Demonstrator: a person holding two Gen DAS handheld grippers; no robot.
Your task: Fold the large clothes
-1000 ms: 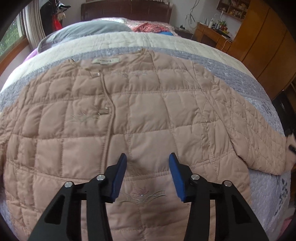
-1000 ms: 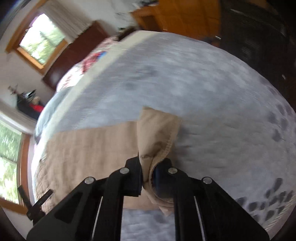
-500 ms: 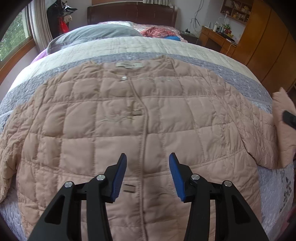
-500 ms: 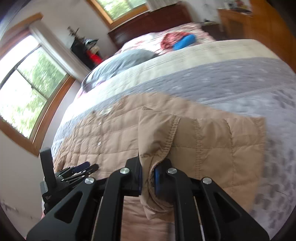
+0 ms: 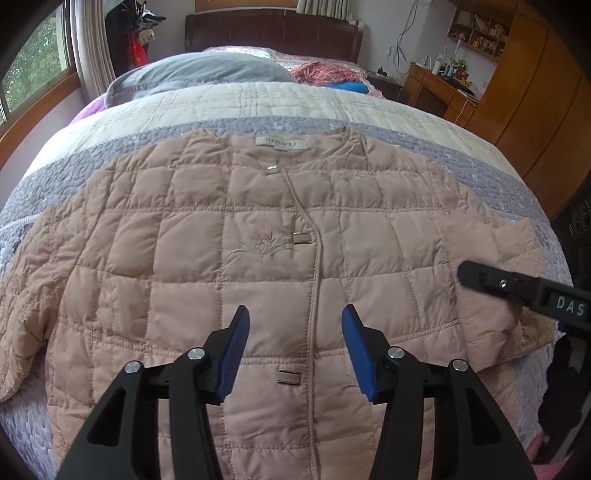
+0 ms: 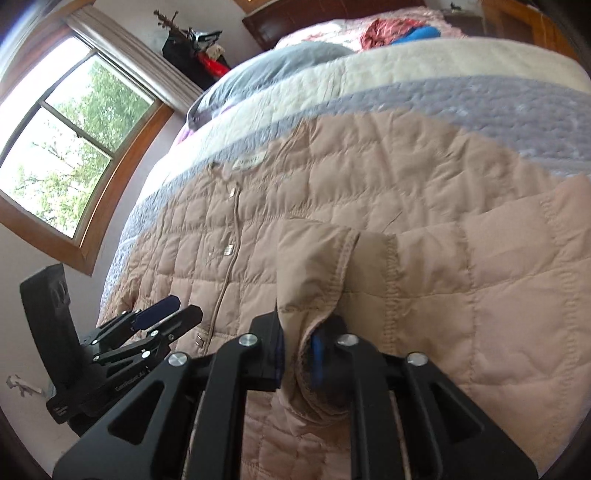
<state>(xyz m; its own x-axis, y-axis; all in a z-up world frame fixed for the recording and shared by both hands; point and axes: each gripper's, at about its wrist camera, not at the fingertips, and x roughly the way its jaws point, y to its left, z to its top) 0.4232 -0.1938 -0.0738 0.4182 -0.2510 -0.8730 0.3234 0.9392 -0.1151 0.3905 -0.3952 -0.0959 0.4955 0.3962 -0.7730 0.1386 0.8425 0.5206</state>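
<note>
A beige quilted jacket (image 5: 258, 258) lies front up on the bed, collar toward the headboard; it also shows in the right wrist view (image 6: 388, 206). My left gripper (image 5: 295, 354) is open and empty, above the jacket's lower front by the placket. My right gripper (image 6: 297, 354) is shut on the cuff of the right sleeve (image 6: 317, 273) and holds it folded inward over the jacket's right side. In the left wrist view the right gripper (image 5: 524, 288) enters from the right over the folded sleeve (image 5: 491, 273). The left sleeve (image 5: 22, 280) lies spread out at the left.
The jacket rests on a grey and cream quilt (image 5: 258, 103). A grey pillow (image 5: 207, 70) and red and blue clothes (image 5: 332, 74) lie near the dark headboard (image 5: 273, 33). A window (image 6: 62, 136) is left, a wooden desk and wardrobe (image 5: 517, 92) right.
My right gripper has carried the sleeve cuff from the bed's right side inward over the jacket. My left gripper has shifted to the jacket's centre line, still open.
</note>
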